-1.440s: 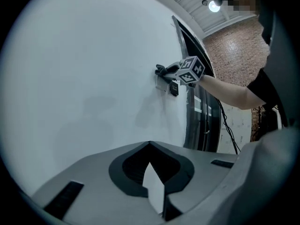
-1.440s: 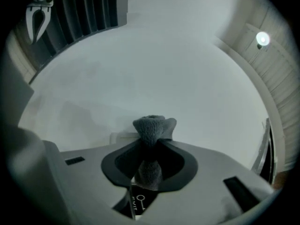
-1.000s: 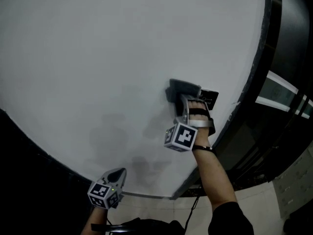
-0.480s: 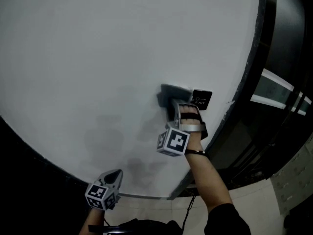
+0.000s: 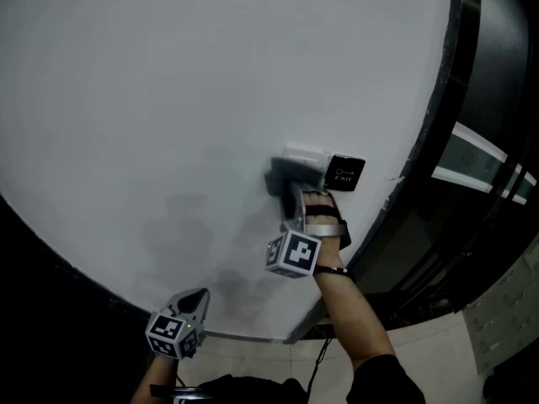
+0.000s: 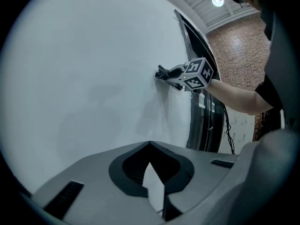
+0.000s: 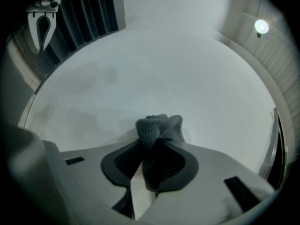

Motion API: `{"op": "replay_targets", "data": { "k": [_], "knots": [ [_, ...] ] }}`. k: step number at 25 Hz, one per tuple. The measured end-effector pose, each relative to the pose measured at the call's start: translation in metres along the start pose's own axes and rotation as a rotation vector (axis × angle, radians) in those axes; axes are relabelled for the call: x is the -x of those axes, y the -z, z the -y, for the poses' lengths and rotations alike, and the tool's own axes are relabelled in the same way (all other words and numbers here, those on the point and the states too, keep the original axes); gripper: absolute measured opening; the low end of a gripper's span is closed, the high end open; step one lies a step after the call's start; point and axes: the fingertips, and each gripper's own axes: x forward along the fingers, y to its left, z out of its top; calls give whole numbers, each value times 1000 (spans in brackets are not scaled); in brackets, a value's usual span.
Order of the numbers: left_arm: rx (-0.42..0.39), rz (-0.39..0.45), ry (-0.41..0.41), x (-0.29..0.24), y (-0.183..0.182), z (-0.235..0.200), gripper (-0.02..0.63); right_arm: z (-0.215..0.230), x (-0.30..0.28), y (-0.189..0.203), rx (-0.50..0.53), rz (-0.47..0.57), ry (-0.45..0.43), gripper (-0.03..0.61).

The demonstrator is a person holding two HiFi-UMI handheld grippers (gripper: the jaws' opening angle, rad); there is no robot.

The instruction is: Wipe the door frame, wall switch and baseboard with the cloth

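The right tongs (image 5: 290,194) are clenched on a wad of grey cloth (image 5: 280,178), and the right gripper view shows the cloth (image 7: 157,125) bulging out past the tips of the tongs (image 7: 157,142) and pressed to the pale wall (image 5: 168,99). In the head view the wad sits just below and to the left of the white wall switch (image 5: 303,154). A black exit plate (image 5: 344,172) is just beside the switch, on the side of the dark door frame (image 5: 472,74). The left tongs (image 5: 200,297) hang low, well apart from the work. Their tips (image 6: 150,146) are closed together with nothing between them.

The step in hand looks like the switch wipe. To do it well, the cloth rather than the hard tips should meet the plate, so the wrist wants to stay tilted with the wad leading. Pressure should be light and even, since a hard push could trip the switch. Short passes over the face and then around its edges would lift dust from the rim. The black plate next to it is easy to catch, so strokes should stop short of it. The baseboard cannot be made out with any certainty here.
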Motion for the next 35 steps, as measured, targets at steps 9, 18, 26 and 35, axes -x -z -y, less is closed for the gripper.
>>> {"op": "replay_targets", "data": {
  "k": [9,18,26,35],
  "knots": [
    [1,-13,-3,-4,4,2,2,-9,1,2,-43,29,-11,92],
    [-15,-12,-14,0,2,0,2,-21,3,2,-131,37,-57,92],
    [2,26,-35,2,-13,-8,2,-2,44,-88,-839,490,-444,86],
    [9,1,-1,0,-2,11,2,53,13,-33,-1075,469,-413,85]
  ]
}}
